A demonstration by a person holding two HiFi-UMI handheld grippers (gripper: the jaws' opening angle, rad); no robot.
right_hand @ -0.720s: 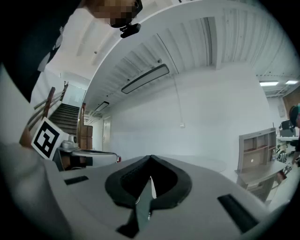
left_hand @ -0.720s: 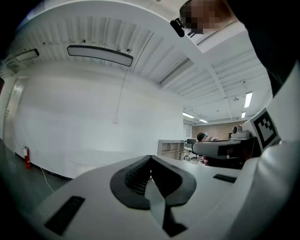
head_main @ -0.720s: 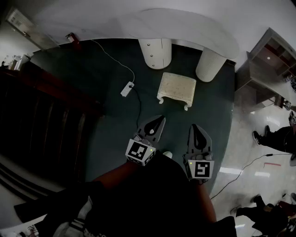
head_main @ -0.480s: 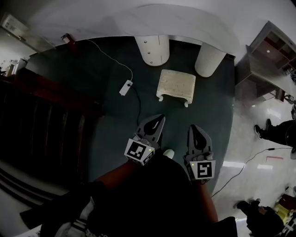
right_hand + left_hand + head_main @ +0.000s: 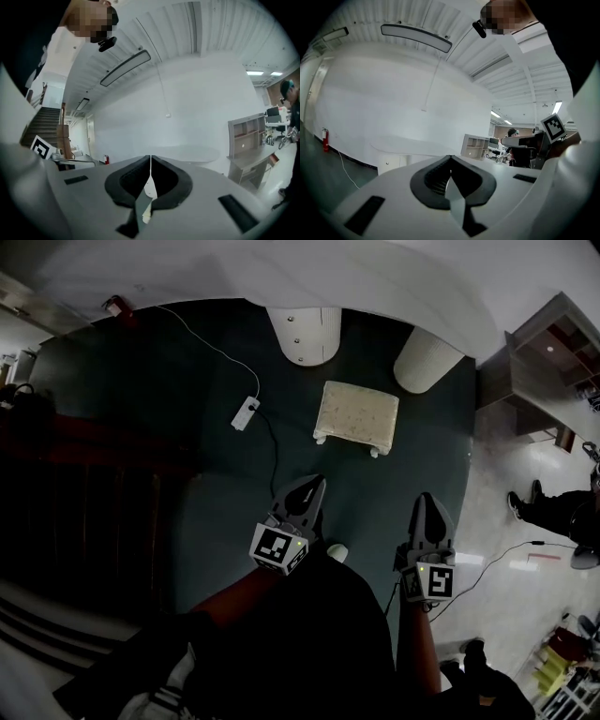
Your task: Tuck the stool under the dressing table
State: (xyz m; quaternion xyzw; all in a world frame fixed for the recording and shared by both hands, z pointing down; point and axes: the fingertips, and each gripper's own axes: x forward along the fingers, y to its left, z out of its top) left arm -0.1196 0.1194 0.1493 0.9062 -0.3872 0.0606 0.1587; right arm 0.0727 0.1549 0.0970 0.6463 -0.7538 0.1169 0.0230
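A small cream stool [image 5: 356, 414] with short legs stands on the dark green floor, just in front of the white dressing table [image 5: 281, 277], between its two round white legs [image 5: 305, 332]. My left gripper [image 5: 313, 486] and right gripper [image 5: 429, 501] hang well short of the stool, nearer me, both shut with nothing between the jaws. In the left gripper view the table [image 5: 408, 145] shows far off above the shut left gripper [image 5: 450, 157]; in the right gripper view the tabletop [image 5: 187, 152] lies beyond the shut right gripper [image 5: 150, 158]. The stool is hidden in both gripper views.
A white power strip [image 5: 245, 413] and its cable [image 5: 277, 451] lie on the floor left of the stool. A dark staircase [image 5: 84, 493] fills the left side. A shelf unit [image 5: 548, 381] stands at the right, and a person's legs [image 5: 548, 512] show on the pale floor beside it.
My right gripper has shifted to the right and a little nearer me. The view has moved forward, so the table and stool sit slightly higher and closer. The left gripper has barely moved.
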